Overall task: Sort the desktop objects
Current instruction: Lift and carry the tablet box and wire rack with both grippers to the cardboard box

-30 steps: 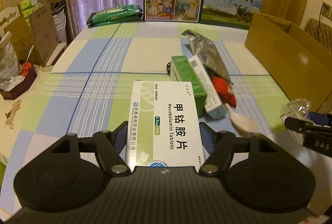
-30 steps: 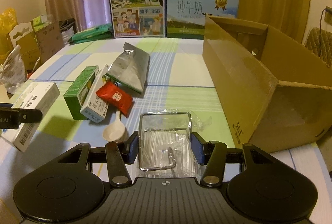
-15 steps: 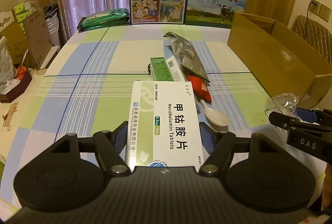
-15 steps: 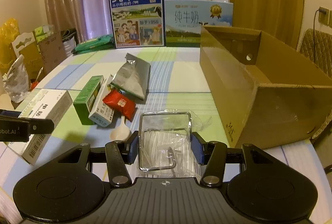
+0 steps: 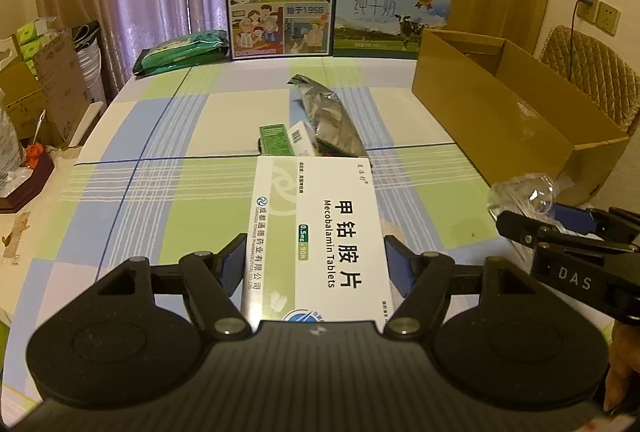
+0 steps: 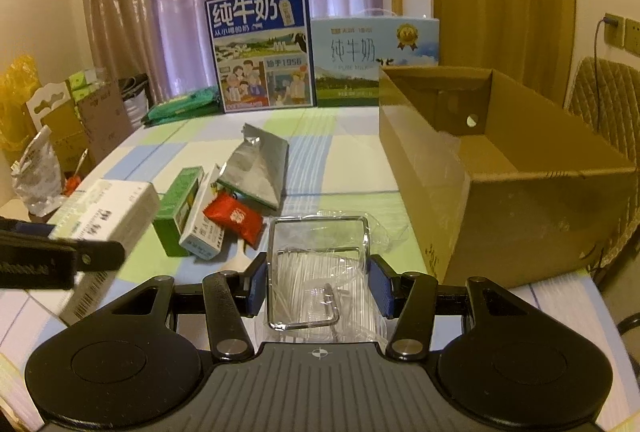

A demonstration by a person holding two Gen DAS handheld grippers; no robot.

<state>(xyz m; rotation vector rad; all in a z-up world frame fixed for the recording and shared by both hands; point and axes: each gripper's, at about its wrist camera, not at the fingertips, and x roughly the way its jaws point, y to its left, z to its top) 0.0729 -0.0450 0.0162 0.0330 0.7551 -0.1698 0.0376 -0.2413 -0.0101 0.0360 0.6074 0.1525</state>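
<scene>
Tablet box point(image 5: 320, 232) and clear packet point(image 6: 320, 272) lifted higher in tongs, cardboard box point(image 6: 520, 191) nearer

Checked tablecloth point(image 6: 344, 167); cardboard box point(image 6: 520, 216), milk cartons point(image 6: 260, 47), silver pouch point(image 6: 260, 167)

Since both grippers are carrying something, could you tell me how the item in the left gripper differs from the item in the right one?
The left gripper holds a Mecobalamin tablet box; the right gripper holds a clear plastic pack. The tablet box is opaque white-and-green printed cardboard, whereas the plastic pack is see-through with a metal wire frame. The tablet box has flat rigid faces; the plastic pack trails loose crinkled film. Both are clamped between blue pads above the checked tablecloth.
</scene>
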